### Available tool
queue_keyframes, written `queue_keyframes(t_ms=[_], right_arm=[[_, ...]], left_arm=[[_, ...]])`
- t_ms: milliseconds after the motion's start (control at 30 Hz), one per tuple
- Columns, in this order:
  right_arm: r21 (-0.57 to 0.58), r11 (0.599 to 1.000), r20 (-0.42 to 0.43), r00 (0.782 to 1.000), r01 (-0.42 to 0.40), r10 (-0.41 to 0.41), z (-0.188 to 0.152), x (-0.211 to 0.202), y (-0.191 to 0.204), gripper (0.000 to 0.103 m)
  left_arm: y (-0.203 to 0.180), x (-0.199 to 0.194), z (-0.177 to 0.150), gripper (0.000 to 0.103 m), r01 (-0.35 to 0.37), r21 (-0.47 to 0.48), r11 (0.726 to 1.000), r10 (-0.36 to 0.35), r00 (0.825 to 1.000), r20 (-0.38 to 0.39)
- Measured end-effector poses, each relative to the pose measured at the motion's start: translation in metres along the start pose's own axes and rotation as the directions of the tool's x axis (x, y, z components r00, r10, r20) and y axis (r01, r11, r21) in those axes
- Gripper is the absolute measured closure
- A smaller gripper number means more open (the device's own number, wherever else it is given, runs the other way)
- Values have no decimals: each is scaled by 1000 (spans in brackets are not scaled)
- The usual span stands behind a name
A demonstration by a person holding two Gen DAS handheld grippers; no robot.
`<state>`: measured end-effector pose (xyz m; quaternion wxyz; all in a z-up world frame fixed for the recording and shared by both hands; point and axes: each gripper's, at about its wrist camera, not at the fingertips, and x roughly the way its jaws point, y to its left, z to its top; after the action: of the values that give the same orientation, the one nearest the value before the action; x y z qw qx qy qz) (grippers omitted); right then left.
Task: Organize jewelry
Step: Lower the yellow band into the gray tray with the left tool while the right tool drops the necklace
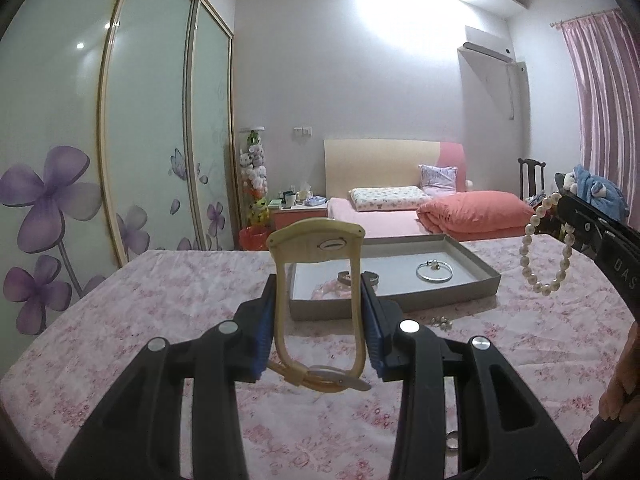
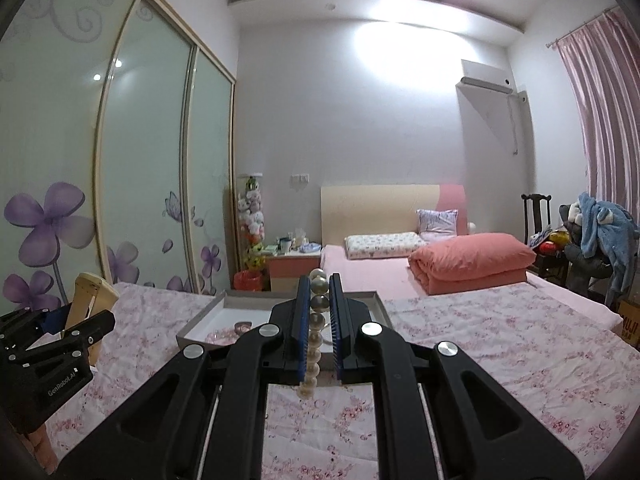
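Observation:
My left gripper point(image 1: 319, 286) is shut on a beige wristwatch point(image 1: 316, 242), held upright by its strap above the floral cloth; its buckle point(image 1: 336, 380) hangs near the camera. My right gripper point(image 2: 320, 284) is shut on a white pearl bracelet point(image 2: 318, 322), which also shows dangling at the right in the left wrist view point(image 1: 546, 248). A grey open tray point(image 1: 472, 284) lies ahead and holds a silver bangle point(image 1: 435, 271), a dark ring band point(image 1: 374, 278) and pink beads point(image 1: 328, 292). The tray also shows in the right wrist view point(image 2: 200, 320).
Small pearl earrings point(image 1: 442, 322) lie on the cloth before the tray, and a silver ring point(image 1: 452, 439) lies near my left gripper. A bed with a folded orange quilt point(image 1: 476, 210) is behind. Wardrobe doors point(image 1: 152, 120) stand left.

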<state>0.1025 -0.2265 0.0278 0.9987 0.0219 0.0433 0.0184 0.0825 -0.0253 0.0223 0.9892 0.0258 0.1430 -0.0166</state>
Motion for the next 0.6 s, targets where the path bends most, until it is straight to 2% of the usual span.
queue_keyframes(t_ms=[367, 600], right_arm=[[3, 1000, 64, 998, 29, -29, 1, -6, -3, 93], [4, 999, 75, 997, 36, -36, 1, -6, -5, 93]], left_arm=[[-8, -3, 3, 65, -3, 3, 1000, 2, 999, 42], [-11, -4, 6, 65, -3, 12, 1000, 2, 998, 65]])
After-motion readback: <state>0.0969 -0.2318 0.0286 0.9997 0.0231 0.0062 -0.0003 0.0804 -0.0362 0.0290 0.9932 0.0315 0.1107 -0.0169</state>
